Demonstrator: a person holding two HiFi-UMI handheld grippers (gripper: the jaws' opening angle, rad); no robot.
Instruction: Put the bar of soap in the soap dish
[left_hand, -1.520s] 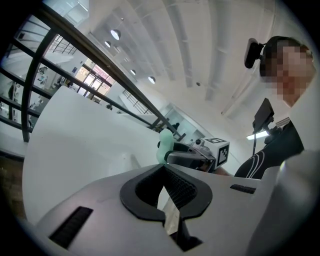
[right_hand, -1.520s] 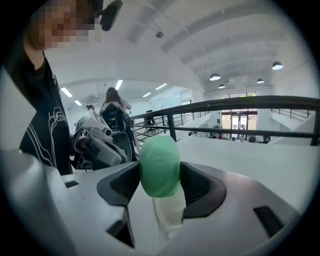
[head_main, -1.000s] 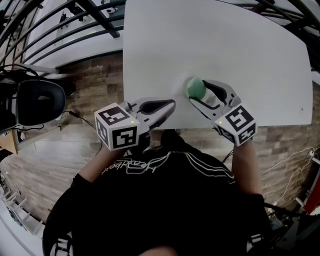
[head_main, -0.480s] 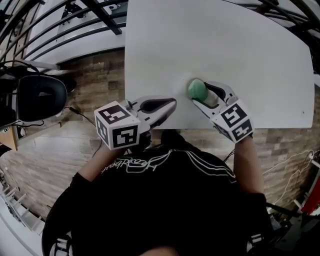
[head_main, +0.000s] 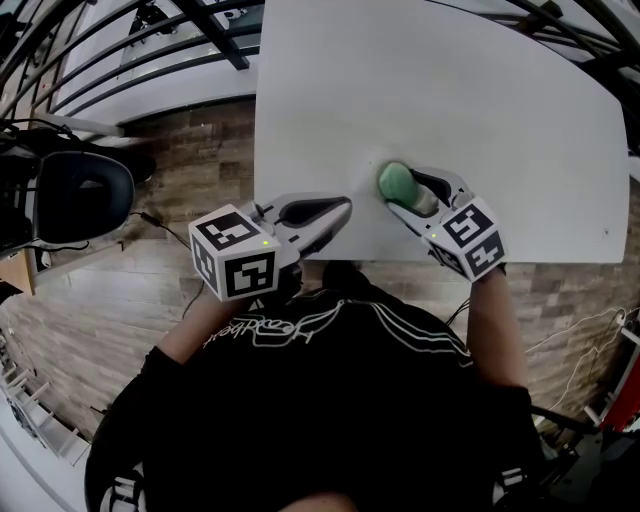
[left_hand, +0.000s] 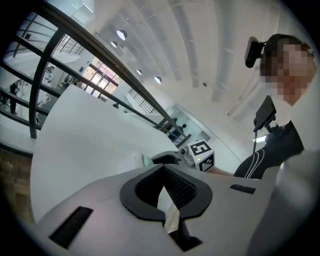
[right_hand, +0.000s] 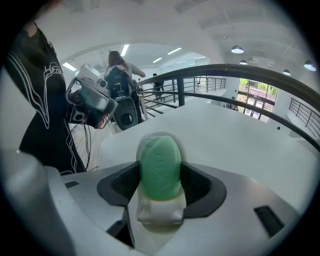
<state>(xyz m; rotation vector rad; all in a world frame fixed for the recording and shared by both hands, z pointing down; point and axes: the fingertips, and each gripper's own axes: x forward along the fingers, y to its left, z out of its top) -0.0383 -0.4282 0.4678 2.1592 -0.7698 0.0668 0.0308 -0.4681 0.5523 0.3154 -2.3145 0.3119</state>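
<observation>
Barely anything shifts from a second ago: my right gripper (head_main: 408, 192) turns its marker cube a touch and edges further over the surface (head_main: 450, 90), while my left gripper (head_main: 343, 208) stays parked at the near edge, jaws clenched together on nothing. The right gripper's jaws clamp the green bar of soap (right_hand: 160, 167) by its two long curved sides, just over the surface near its front edge. A whitish piece (right_hand: 156, 212) sits beneath the bar, between the jaws. I take it for the soap dish but cannot be certain. The oval's long axis runs along the jaws, its far end pointing away from me toward the middle of the surface, its broad stamped face turned up. The risk from here is that a slick bar pinched on rounded flanks squirts forward under a tighter squeeze. It could also slip back off the close edge to the floor (head_main: 200, 170).
</observation>
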